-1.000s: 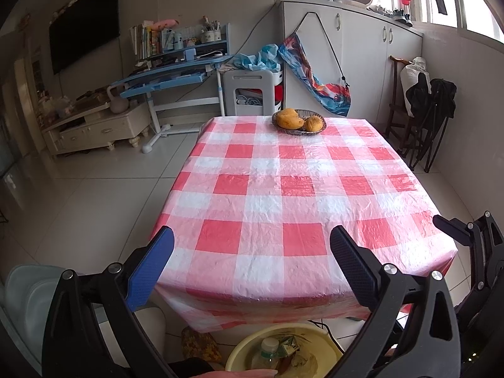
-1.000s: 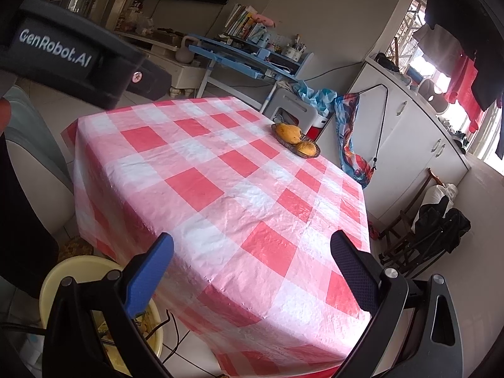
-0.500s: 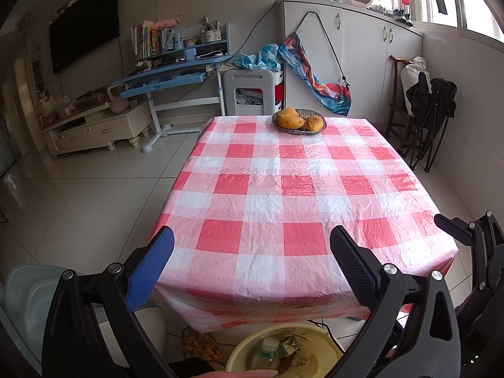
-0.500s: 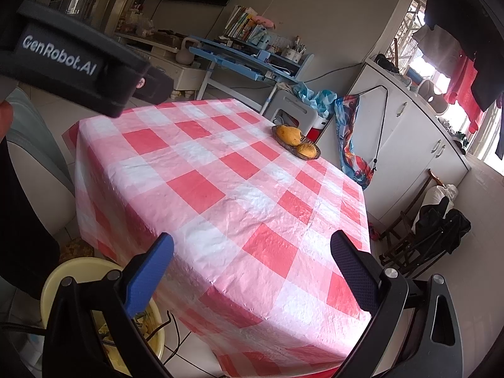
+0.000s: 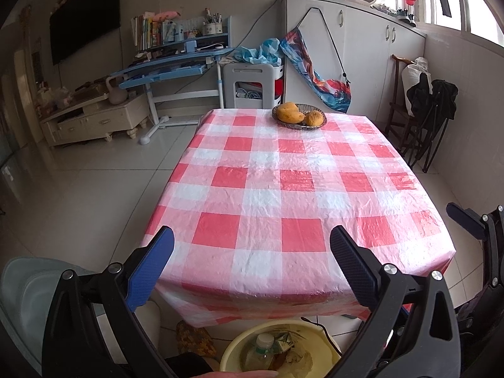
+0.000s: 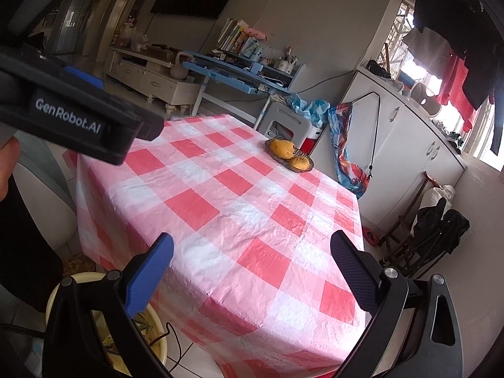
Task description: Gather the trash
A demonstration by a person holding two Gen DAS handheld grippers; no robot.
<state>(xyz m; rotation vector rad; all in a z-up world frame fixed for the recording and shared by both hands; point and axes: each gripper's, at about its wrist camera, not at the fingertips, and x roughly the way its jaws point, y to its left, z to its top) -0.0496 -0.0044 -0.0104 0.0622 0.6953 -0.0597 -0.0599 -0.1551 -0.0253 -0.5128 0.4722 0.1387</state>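
Little has moved since the earlier frames: in my right view the black body of my left gripper [image 6: 72,119] has slid lower and further across the frame, and the surface sits almost exactly where it was. My left view is practically unchanged.

Both of my grippers hang empty with their jaws spread wide. My left gripper [image 5: 252,242] faces down the length of the red-and-white checked plastic tablecloth [image 5: 283,195], and my right gripper [image 6: 252,249] looks at the same surface from its near right corner.

The trash is no longer on the surface. It lies in the pale yellow round plastic basin [image 5: 233,351] on the floor tiles, just under the near edge of the surface, below and slightly right of my left gripper. In it I see a clear plastic bottle with a white cap [image 5: 263,345], a crumpled green-printed carton [image 5: 285,343] and some wrappers. From my right side the basin [image 6: 53,299] lies low and to the left, partly hidden behind my own finger.

On the cloth only the woven basket of yellow-orange fruit [image 5: 299,115] remains at the far end, which I judge is not trash. Collecting looks close to finished; if anything more goes in, my left gripper is nearer the basin.
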